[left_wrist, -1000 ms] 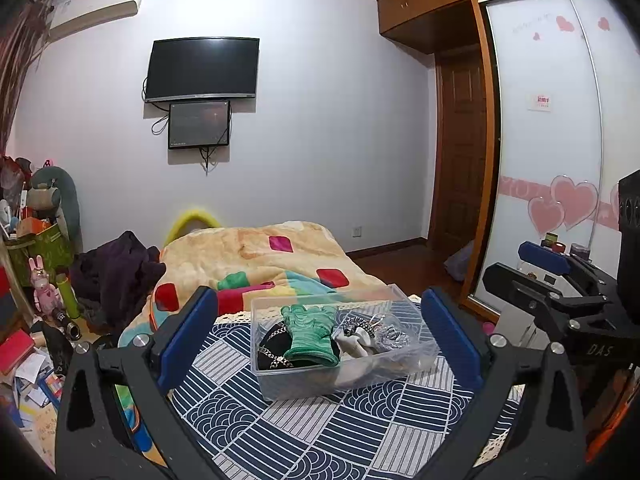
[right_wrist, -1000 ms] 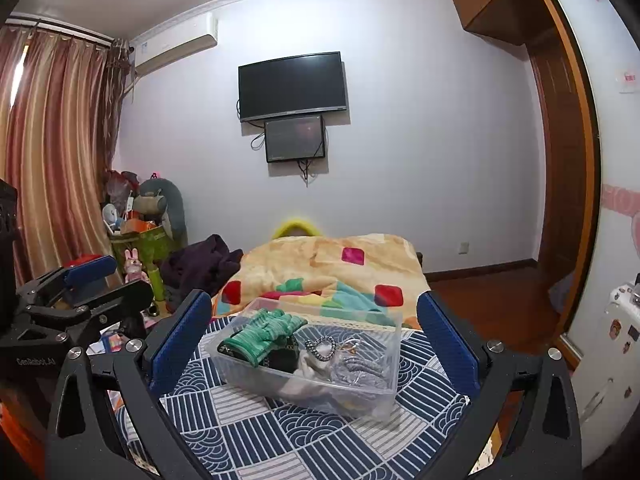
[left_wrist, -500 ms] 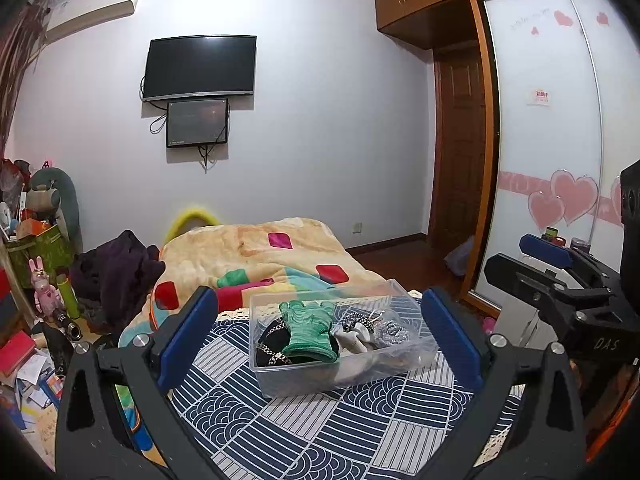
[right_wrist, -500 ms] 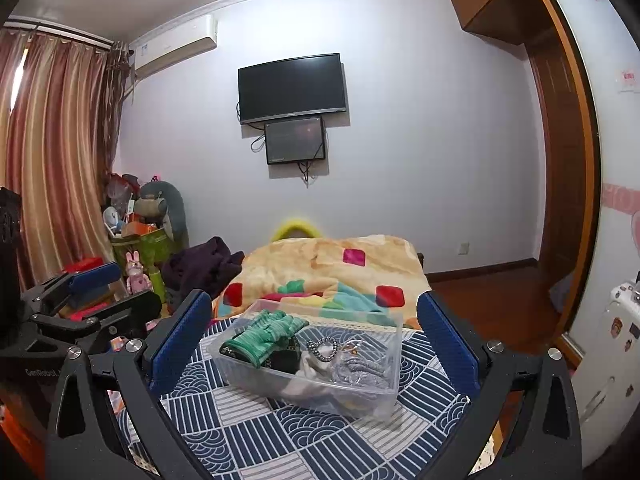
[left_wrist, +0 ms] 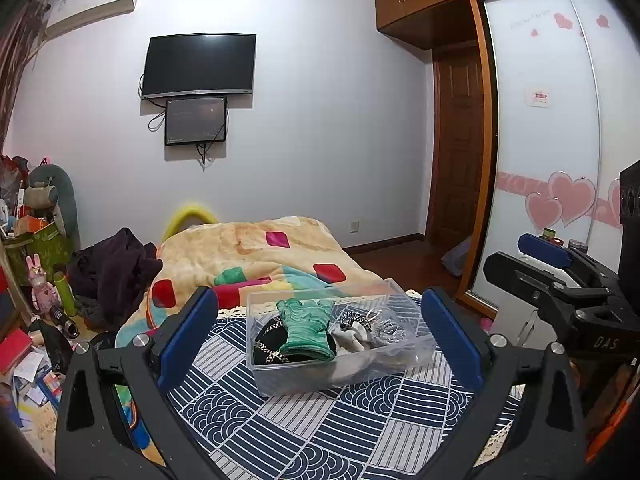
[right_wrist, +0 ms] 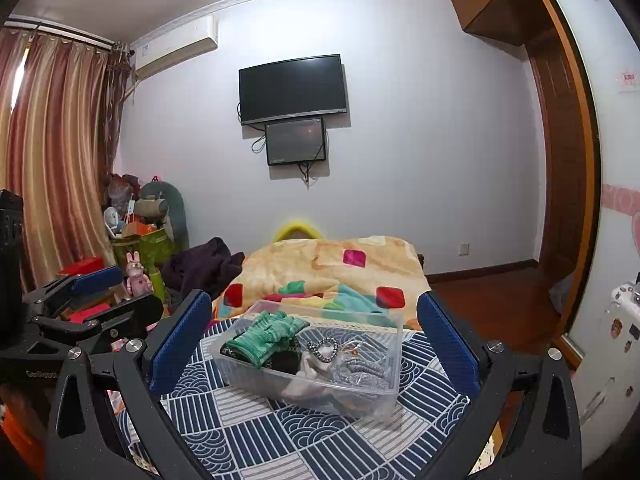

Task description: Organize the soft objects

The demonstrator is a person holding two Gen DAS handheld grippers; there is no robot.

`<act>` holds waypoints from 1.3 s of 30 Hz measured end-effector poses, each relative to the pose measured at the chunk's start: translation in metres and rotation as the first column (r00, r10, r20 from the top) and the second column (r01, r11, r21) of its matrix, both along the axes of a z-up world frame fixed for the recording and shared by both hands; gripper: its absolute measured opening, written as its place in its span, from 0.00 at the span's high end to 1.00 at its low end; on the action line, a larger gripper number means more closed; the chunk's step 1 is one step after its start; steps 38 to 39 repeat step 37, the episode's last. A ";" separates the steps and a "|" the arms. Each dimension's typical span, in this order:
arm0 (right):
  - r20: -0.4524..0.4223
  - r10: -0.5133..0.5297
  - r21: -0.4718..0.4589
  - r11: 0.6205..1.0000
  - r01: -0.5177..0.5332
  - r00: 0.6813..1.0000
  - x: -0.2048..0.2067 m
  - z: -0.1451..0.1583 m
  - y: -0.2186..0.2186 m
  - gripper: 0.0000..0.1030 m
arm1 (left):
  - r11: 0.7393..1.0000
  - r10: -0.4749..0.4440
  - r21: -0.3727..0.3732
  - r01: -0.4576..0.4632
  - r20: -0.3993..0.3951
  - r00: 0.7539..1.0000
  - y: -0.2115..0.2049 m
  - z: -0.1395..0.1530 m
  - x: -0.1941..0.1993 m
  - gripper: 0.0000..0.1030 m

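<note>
Two grippers hang spread wide and empty above the blue-and-white patterned cloth (left_wrist: 280,420), each framing the clear plastic bin (left_wrist: 304,376) between its blue pads. From the left wrist view the left gripper (left_wrist: 320,340) holds nothing, and the right gripper (left_wrist: 560,280) shows at about 3 o'clock, also released. From the right wrist view the right gripper (right_wrist: 316,344) is equally unloaded, with the left one at 9 o'clock.

Just ahead, at 12 o'clock from both, the bin rests on the cloth. Inside it lie the green knit gloves (left_wrist: 306,328) at its 10 o'clock corner over a dark item with a chain, a pale cloth and a patterned hair tie (right_wrist: 324,349) near the middle, and grey crumpled material toward 3 o'clock.

Beyond it spreads a blanket (left_wrist: 256,252) with coloured squares, then dark clothing (left_wrist: 116,268) at 10 o'clock.

Judging by this, the soft things are gathered and the step in hand is either an approach or a finish. A next pick would call for lowering one gripper onto the gloves, the topmost piece, and closing without catching the chain.
</note>
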State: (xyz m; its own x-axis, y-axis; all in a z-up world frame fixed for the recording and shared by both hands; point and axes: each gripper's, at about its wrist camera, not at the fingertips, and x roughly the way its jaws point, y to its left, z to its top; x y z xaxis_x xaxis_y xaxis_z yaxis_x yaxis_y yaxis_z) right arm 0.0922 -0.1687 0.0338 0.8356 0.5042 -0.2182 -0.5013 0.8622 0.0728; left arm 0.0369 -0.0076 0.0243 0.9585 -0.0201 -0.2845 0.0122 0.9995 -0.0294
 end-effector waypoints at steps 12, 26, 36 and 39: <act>0.000 0.000 -0.001 1.000 0.000 1.000 0.000 -0.001 -0.001 0.01 | 1.000 -0.015 -0.004 0.015 -0.011 1.000 -0.002 -0.002 0.002 0.00; 0.000 0.001 -0.001 1.000 -0.001 1.000 0.000 0.000 -0.001 0.01 | 1.000 -0.015 0.001 0.015 -0.006 1.000 -0.004 0.000 0.000 0.00; -0.009 0.001 -0.005 1.000 -0.001 1.000 0.001 -0.002 0.001 0.01 | 1.000 -0.017 -0.012 0.017 -0.033 0.999 -0.001 -0.004 0.002 0.00; -0.010 0.001 -0.007 1.000 -0.001 1.000 0.001 -0.003 0.001 0.01 | 1.000 -0.017 -0.011 0.017 -0.037 0.999 -0.001 -0.005 0.002 0.00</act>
